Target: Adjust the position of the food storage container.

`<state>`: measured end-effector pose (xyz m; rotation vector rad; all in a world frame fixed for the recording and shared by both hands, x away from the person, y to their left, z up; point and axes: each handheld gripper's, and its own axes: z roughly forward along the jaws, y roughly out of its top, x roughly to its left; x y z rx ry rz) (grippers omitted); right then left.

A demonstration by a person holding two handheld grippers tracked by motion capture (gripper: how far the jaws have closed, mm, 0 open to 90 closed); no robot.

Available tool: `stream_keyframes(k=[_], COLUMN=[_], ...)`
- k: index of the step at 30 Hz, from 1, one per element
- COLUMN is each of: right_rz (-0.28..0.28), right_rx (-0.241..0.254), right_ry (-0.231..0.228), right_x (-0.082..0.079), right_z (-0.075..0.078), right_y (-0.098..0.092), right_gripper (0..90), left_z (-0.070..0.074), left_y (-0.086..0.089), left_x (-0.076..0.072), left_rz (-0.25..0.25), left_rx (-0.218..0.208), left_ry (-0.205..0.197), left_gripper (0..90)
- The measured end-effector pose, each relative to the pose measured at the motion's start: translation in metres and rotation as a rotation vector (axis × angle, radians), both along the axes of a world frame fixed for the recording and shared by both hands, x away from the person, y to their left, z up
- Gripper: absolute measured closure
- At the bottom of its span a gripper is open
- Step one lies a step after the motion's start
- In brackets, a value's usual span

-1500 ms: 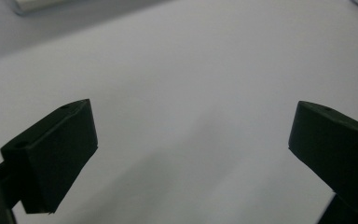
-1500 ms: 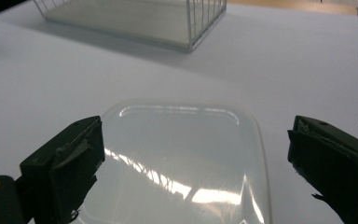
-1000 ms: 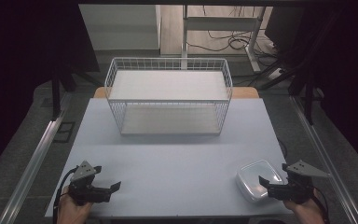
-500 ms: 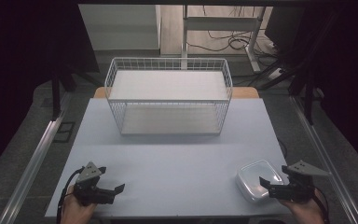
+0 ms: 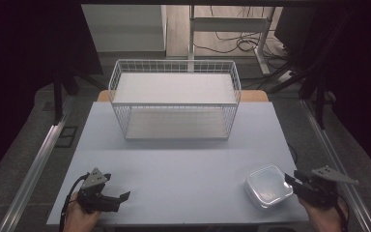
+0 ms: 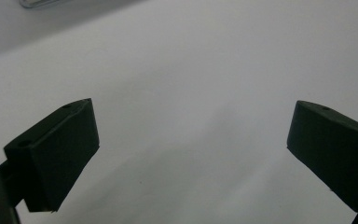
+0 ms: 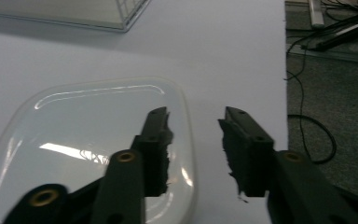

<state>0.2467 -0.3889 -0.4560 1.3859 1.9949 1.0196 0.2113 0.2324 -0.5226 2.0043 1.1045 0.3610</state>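
A clear shallow plastic container (image 5: 269,186) with rounded corners lies on the pale table near its front right corner. My right gripper (image 5: 290,181) reaches in from the right at its near edge. In the right gripper view the jaws (image 7: 196,114) straddle the container's (image 7: 98,126) right rim, one finger over the container and one outside it. They have just been closing, and a gap still shows on both sides of the rim. My left gripper (image 5: 123,197) rests low at the front left, open. In the left gripper view its jaws (image 6: 193,105) stand wide over bare table.
A white wire basket (image 5: 174,104) with a pale floor stands at the back middle of the table (image 5: 183,159). The table's right edge lies close beside the right gripper, with cables on the floor (image 7: 317,135) beyond it. Metal rails run along both sides.
The right gripper's jaws have drawn closer together at the container's right edge. The left gripper has edged slightly and then stayed put.
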Motion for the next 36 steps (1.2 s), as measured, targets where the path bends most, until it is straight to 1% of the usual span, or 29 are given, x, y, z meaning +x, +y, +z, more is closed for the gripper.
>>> stream_keyframes(k=[1,2,3,4,5,6,10,11,13,14,15,18,22,23,24,25,27,29,32,33,34,35,36], right_rz=[-0.01,-0.01,-0.01,-0.007,-0.007,-0.003,-0.014,-0.014,-0.014,-0.014,-0.005,0.008,0.043,0.065,0.065,0.089,0.113,0.123,0.159,0.181,0.181,0.201,0.201], right_rx=[0.001,0.001,-0.008,-0.01,-0.01,-0.006,-0.037,-0.037,-0.06,-0.06,-0.054,-0.054,-0.047,-0.041,-0.041,-0.04,-0.036,-0.034,-0.017,-0.008,-0.008,0.004,0.004], right_ry=[0.001,0.001,0.008,0.016,0.016,0.049,0.093,0.093,0.125,0.125,0.143,0.153,0.169,0.176,0.176,0.184,0.19,0.194,0.209,0.218,0.218,0.229,0.229], right_x=[-0.001,-0.001,-0.001,-0.001,-0.001,0.0,0.001,0.001,0.001,0.001,-0.001,-0.002,-0.003,-0.002,-0.002,-0.003,-0.002,-0.003,-0.002,-0.002,-0.002,-0.002,-0.002], right_z=[0.0,0.0,-0.001,-0.001,-0.001,-0.004,-0.008,-0.008,-0.01,-0.01,-0.009,-0.008,-0.009,-0.009,-0.009,-0.009,-0.01,-0.01,-0.01,-0.011,-0.011,-0.011,-0.011], right_y=[-0.005,-0.005,-0.008,-0.009,-0.009,-0.009,-0.009,-0.009,-0.008,-0.008,-0.006,-0.003,0.004,0.009,0.009,0.014,0.021,0.023,0.032,0.038,0.038,0.044,0.044], right_gripper=[71.7,71.7,83.3,86.6,86.6,89.0,89.0,89.0,89.1,89.1,89.1,89.1,89.1,89.1,89.1,89.0,89.1,89.0,89.0,89.0,89.0,89.0,89.0], left_z=[-0.001,-0.001,-0.001,-0.001,-0.001,-0.001,-0.002,-0.002,-0.002,-0.002,-0.002,-0.002,-0.003,-0.002,-0.002,-0.002,-0.002,-0.002,-0.002,-0.002,-0.002,-0.002,-0.002], left_y=[0.0,0.0,0.0,0.0,0.0,0.0,0.0,0.0,-0.001,-0.001,-0.001,-0.001,-0.001,-0.001,-0.001,-0.001,-0.001,-0.001,-0.002,-0.002,-0.002,-0.003,-0.003], left_x=[0.0,0.0,0.001,0.001,0.001,0.001,0.002,0.002,0.002,0.002,0.002,0.002,0.002,0.002,0.002,0.002,0.002,0.002,0.002,0.002,0.002,0.002,0.002], left_rz=[0.001,0.001,0.0,-0.001,-0.001,0.0,-0.002,-0.002,-0.002,-0.002,0.0,0.001,0.001,0.002,0.002,0.002,0.002,0.002,0.001,-0.001,-0.001,-0.002,-0.002], left_rx=[0.0,0.0,-0.001,-0.001,-0.001,0.0,0.002,0.002,0.004,0.005,0.006,0.006,0.006,0.006,0.005,0.005,0.006,0.006,0.006,0.007,0.007,0.01,0.01], left_ry=[0.003,0.003,0.007,0.008,0.008,0.008,0.016,0.016,0.021,0.022,0.021,0.022,0.028,0.028,0.027,0.026,0.027,0.029,0.029,0.031,0.031,0.031,0.031], left_gripper=[1.8,1.8,1.8,1.8,1.8,1.9,2.1,2.1,2.2,2.2,2.3,2.4,2.4,2.4,2.4,2.4,2.4,2.4,2.4,2.5,2.4,2.5,2.5])
